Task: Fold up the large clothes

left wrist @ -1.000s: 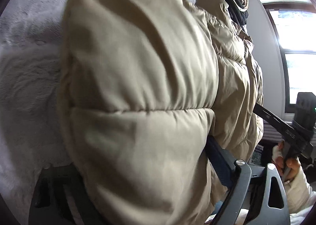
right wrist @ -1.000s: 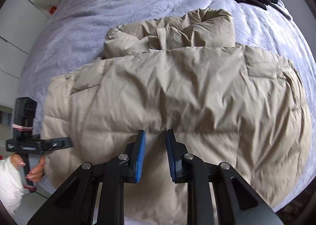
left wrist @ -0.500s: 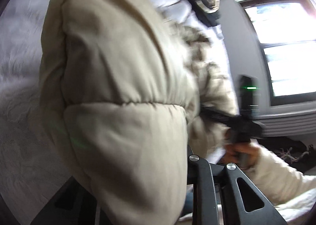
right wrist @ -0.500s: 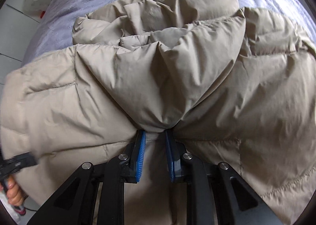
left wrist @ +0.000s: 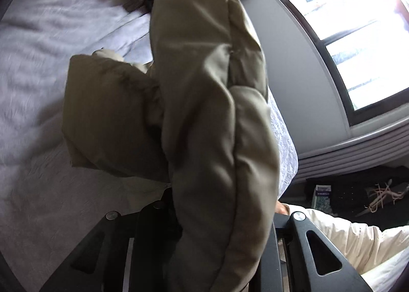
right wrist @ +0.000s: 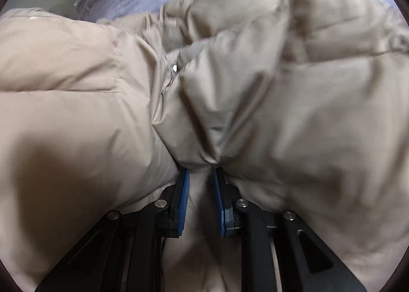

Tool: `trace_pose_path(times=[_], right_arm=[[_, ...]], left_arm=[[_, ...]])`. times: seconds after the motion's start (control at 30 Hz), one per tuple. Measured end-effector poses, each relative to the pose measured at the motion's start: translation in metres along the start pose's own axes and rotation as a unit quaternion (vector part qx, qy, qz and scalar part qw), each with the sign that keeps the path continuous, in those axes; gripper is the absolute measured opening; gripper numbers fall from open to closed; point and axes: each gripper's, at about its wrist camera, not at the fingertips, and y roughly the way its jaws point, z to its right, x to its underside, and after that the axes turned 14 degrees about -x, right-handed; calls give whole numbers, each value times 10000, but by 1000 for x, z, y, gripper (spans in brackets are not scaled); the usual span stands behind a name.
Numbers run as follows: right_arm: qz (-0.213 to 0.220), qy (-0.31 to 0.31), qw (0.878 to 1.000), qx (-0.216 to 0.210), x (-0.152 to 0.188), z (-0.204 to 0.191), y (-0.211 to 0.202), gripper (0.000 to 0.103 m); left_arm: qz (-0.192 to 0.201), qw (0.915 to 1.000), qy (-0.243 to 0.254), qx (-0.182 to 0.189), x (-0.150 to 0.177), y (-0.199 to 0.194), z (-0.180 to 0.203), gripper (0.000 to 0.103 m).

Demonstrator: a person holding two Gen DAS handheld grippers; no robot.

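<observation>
While pinching the puffer jacket (right wrist: 281, 112), right claw (right wrist: 200, 176) narrow, left claw (left wrist: 217, 228) likewise pinching.

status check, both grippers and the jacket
Left gripper shut on jacket, hem lifted. Right gripper shut on jacket too. Bed ahead unobstructed.

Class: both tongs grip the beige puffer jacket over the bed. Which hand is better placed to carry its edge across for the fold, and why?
Probably left. The left tongs hold the puffer jacket hanging clear above the bed; the right tongs pinch a bunched fold low in the jacket's bulk.
</observation>
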Motion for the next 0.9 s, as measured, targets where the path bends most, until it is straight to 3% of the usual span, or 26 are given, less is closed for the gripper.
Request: trace_pose_path(times=[0.23, 0.47, 0.6, 0.67, 0.7, 0.73, 0.83, 0.9], right_arm=[[475, 188, 9986, -161, 7, 50, -100, 22], [886, 744, 9932, -108, 24, 112, -159, 22], [1081, 977, 9889, -285, 37, 145, -195, 24], [1120, 993, 9882, -323, 41, 149, -203, 44], [1150, 992, 9878, -336, 45, 154, -210, 60], [1183, 962, 9874, -414, 50, 156, -217, 62], [1143, 843, 9871, -744, 62, 153, -227, 65], [1064, 629, 9869, -1034, 73, 146, -237, 76]], left_arm=[[-222, 9966, 534, -582, -19, 31, 81, 26], [-538, 9927, 807, -716, -33, 107, 135, 29], [-844, 9927, 774, -378, -37, 140, 138, 44], [-1000, 9926, 683, 37, -42, 151, 138, 64], [-1098, 9920, 577, 247, -44, 158, 136, 68], [-1193, 9909, 429, 449, -47, 165, 134, 74], [-1423, 9857, -62, 902, -54, 180, 121, 80], [-1529, 9816, -315, 1102, -62, 189, 116, 80]])
